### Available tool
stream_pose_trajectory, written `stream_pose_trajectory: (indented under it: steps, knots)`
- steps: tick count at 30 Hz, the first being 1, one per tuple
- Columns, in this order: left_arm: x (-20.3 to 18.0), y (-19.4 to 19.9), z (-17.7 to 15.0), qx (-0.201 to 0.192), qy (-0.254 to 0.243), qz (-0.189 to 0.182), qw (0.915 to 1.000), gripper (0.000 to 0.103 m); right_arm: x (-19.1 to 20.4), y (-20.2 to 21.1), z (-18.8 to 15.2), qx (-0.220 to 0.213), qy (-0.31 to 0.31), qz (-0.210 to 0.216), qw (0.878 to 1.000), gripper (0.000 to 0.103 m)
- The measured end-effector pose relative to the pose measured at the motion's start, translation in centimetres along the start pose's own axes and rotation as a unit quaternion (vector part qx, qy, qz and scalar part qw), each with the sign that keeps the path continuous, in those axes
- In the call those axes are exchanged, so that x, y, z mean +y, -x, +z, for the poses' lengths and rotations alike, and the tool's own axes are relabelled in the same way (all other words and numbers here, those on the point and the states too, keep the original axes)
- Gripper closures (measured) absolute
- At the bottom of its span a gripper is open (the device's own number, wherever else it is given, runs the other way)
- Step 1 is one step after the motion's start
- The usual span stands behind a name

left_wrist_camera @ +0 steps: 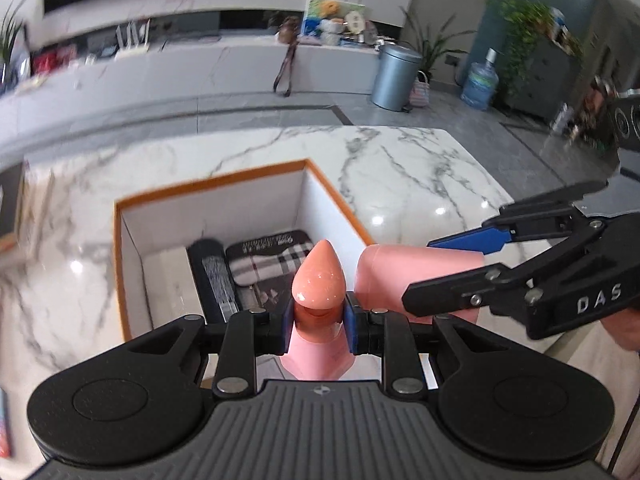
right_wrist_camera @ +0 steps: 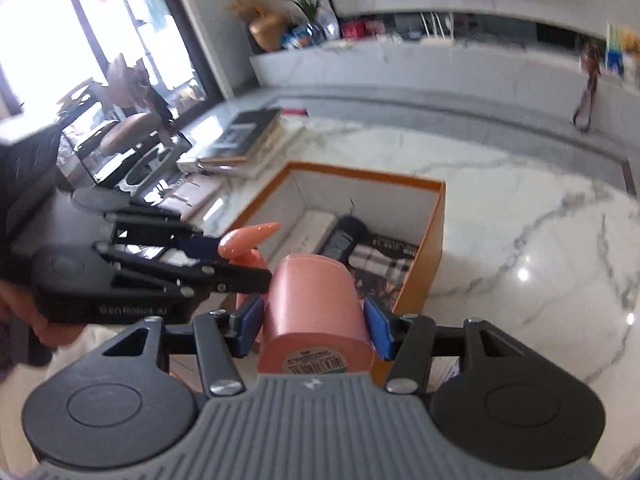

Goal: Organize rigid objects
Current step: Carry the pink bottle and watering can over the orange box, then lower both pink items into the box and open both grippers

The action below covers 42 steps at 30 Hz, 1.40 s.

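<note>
Pink plastic fills both views: a pump bottle (left_wrist_camera: pixel 316 320) is carried by two tools over the orange-rimmed box (left_wrist_camera: pixel 224 184). In the left wrist view, the left gripper (left_wrist_camera: pixel 318 322) is clamped on the bottle's neck under the coral pump head (left_wrist_camera: pixel 318 276), just at the box's near edge; the right gripper (left_wrist_camera: pixel 452 268) holds the body beside it. In the right wrist view, the right gripper (right_wrist_camera: pixel 316 324) has its blue pads pressed on the bottle's body (right_wrist_camera: pixel 314 304), with the box (right_wrist_camera: pixel 436 240) just beyond. The step appears to be carrying; next, lower it into the free space beside the black items.
</note>
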<state>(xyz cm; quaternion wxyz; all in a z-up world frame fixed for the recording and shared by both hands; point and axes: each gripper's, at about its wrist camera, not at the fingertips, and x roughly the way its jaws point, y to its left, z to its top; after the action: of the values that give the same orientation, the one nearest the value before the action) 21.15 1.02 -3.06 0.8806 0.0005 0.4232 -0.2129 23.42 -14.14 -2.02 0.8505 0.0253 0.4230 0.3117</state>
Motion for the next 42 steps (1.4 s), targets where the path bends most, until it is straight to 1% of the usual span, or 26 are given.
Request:
stream_pose_trajectory:
  steps: [3,6,10,12,14,15,17,19,20,23,26,28,30,32,35,39,42]
  knots:
    - [1.6,-1.0,-0.5,0.005,0.028,-0.018,0.9994,0.075,-0.9,-0.9,0.4,0.009,-0.036,0.009,0.999,0.048]
    - [2.8,-1.4,-1.0,0.012,0.050,-0.025,0.9984,0.075,-2.5,-1.4,0.6,0.008,-0.083,0.031,0.996,0.048]
    - [3.4,-1.9,-1.4,0.018,0.052,-0.026,0.9982,0.075,-3.7,-2.0,0.7,0.006,-0.141,0.060,0.988,0.048]
    - [3.3,-1.9,-1.4,0.013,0.053,-0.021,0.9983,0.075,-3.6,-2.7,0.7,0.009,-0.145,0.069,0.987,0.048]
    - [3.9,-2.0,-1.2,0.008,0.063,-0.022,0.9977,0.075,-3.2,-3.2,0.7,0.016,-0.128,0.065,0.989,0.048]
    - [4.2,-2.0,-1.1,0.006,0.068,-0.026,0.9974,0.075,-3.1,-3.5,0.8,0.026,-0.119,0.067,0.990,0.048]
    - [4.4,-1.9,-1.0,0.003,0.069,-0.033,0.9971,0.075,-2.8,-4.2,0.7,0.055,-0.100,0.080,0.990,0.049]
    - [4.2,-1.8,-0.8,0.001,0.060,-0.038,0.9975,0.075,-1.8,-4.8,0.8,0.080,-0.058,0.087,0.991,0.049]
    - [4.1,-1.8,-0.6,0.000,0.055,-0.038,0.9977,0.074,-1.0,-5.1,0.9,0.091,-0.030,0.081,0.992,0.049]
    - [3.5,-2.1,-0.2,0.008,0.040,-0.020,0.9990,0.075,0.5,-6.4,1.3,0.121,0.035,0.054,0.991,0.049]
    - [3.5,-2.9,-0.1,0.028,0.038,-0.016,0.9988,0.075,1.5,-7.7,1.7,0.148,0.091,0.030,0.984,0.049]
    - [3.2,-3.4,0.0,0.038,0.024,-0.012,0.9989,0.075,2.3,-8.3,1.6,0.171,0.141,0.012,0.975,0.049]
    - [2.8,-4.0,0.1,0.053,0.011,-0.009,0.9985,0.075,3.0,-9.1,1.3,0.199,0.196,0.002,0.960,0.049]
    - [2.6,-4.6,0.1,0.066,0.005,-0.013,0.9977,0.075,3.8,-9.9,0.8,0.229,0.251,-0.004,0.940,0.049]
    - [2.3,-5.4,-0.2,0.077,-0.003,-0.009,0.9970,0.075,4.5,-10.9,0.0,0.258,0.324,-0.007,0.910,0.049]
    - [2.4,-5.8,-0.5,0.086,-0.004,-0.006,0.9963,0.075,4.6,-11.9,-0.7,0.279,0.387,-0.008,0.878,0.050]
    - [2.7,-6.3,-0.5,0.105,0.003,-0.005,0.9945,0.075,4.4,-12.2,-1.3,0.283,0.420,-0.003,0.862,0.050]
